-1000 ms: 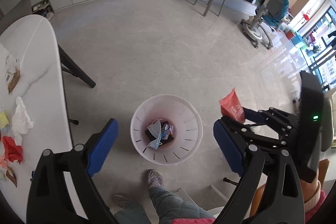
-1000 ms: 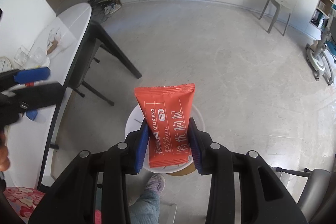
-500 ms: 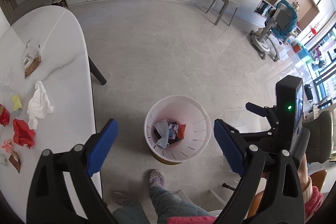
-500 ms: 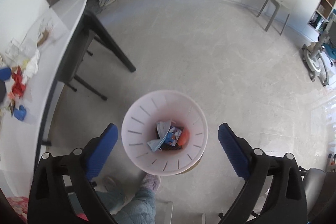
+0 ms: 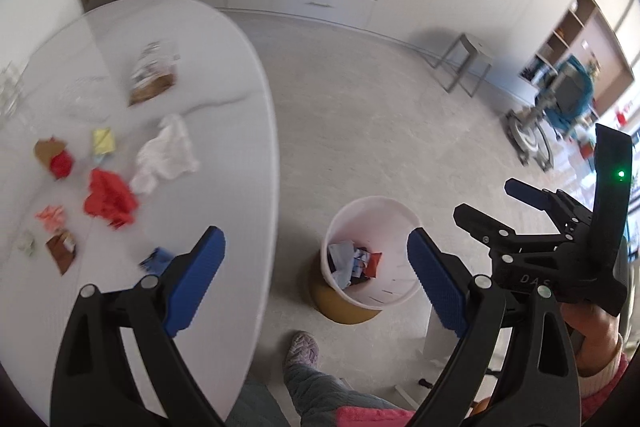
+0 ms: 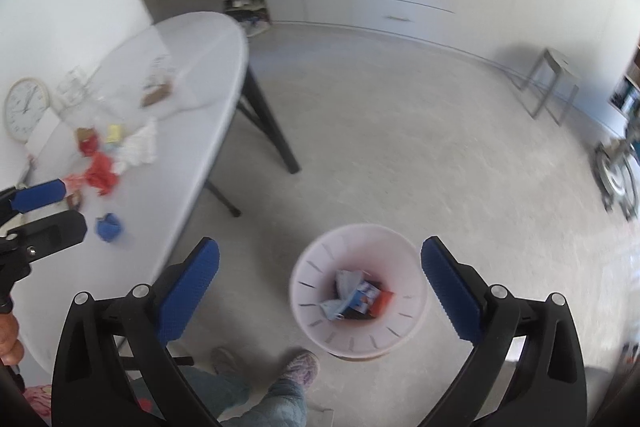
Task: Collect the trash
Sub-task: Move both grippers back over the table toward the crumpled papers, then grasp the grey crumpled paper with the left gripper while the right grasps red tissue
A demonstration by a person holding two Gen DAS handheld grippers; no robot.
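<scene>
A white bin [image 5: 400, 219] stands on the floor right of the table, with a blue mask, wrappers and the orange packet [image 5: 374, 263] inside; it also shows in the right wrist view [image 6: 308, 279]. My left gripper [image 5: 316, 271] is open and empty, over the table's edge and the bin. My right gripper [image 6: 320, 287] is open and empty above the bin. On the white table [image 5: 224, 39] lie a red crumpled piece [image 5: 110, 199], a white tissue [image 5: 166, 155], a yellow scrap [image 5: 104, 141], a blue piece [image 5: 156, 259] and small wrappers.
The table's black legs [image 6: 272, 131] stand left of the bin. My foot in a slipper [image 5: 302, 351] is close below the bin. A grey stool [image 5: 464, 65] and a wheeled device [image 5: 532, 131] stand far right. A clock [image 6: 24, 107] leans at the wall.
My right gripper opened and the orange packet dropped into the bin. Both grippers have since swung left, so the table with its trash fills more of the view.
</scene>
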